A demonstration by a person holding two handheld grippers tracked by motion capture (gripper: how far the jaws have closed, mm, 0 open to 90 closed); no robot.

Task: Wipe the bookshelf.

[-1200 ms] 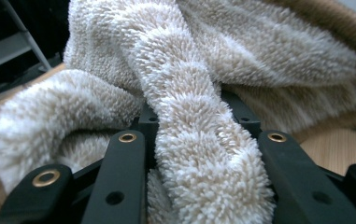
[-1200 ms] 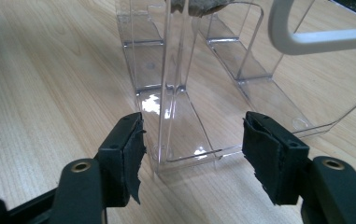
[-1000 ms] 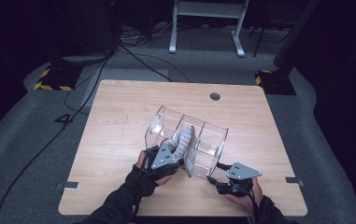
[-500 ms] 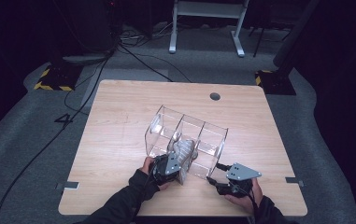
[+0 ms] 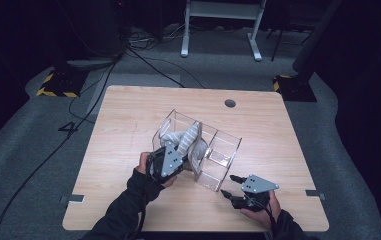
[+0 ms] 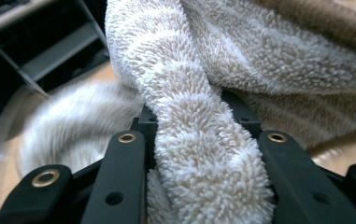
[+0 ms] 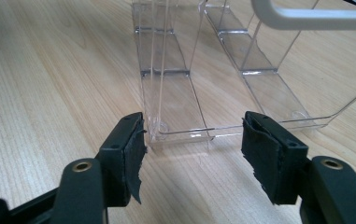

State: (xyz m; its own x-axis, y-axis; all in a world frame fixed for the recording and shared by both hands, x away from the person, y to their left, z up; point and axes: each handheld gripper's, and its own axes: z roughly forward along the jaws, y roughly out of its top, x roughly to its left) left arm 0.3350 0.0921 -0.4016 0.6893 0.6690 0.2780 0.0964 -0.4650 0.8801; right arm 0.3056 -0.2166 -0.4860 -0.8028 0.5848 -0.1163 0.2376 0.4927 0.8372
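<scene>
Dark room, grey carpet, cables trailing behind a light wood-grain counter (image 5: 128,125) with a round cable hole near its far edge.

Left gripper (image 5: 175,150): jaws clenched on a fluffy cream towel (image 6: 199,154). In the left gripper view the twisted pile fills the gap between the two black jaws, pads pressed into it on both sides, with more of the cloth bunched above and behind. In the high view the towel (image 5: 188,142) is raised at a slant from the gripper toward the left end of a clear plastic organiser (image 5: 228,150), part of it draped into the leftmost compartment, part above the rim. Left hand sits just off the organiser's near-left corner.

Right gripper (image 5: 230,186): jaws released, nothing between them. In the right gripper view the torn black pads stand well apart, aimed at the near right corner of the organiser (image 7: 180,93), close to its clear wall; whether they touch it I cannot tell. This gripper rests low over the counter's near edge, right of centre.

Organiser lies diagonally across the middle of the counter, three open-topped compartments in a row, the two right-hand ones showing bare bottoms.

Beyond the far edge: white legs of a frame stand on the floor.
</scene>
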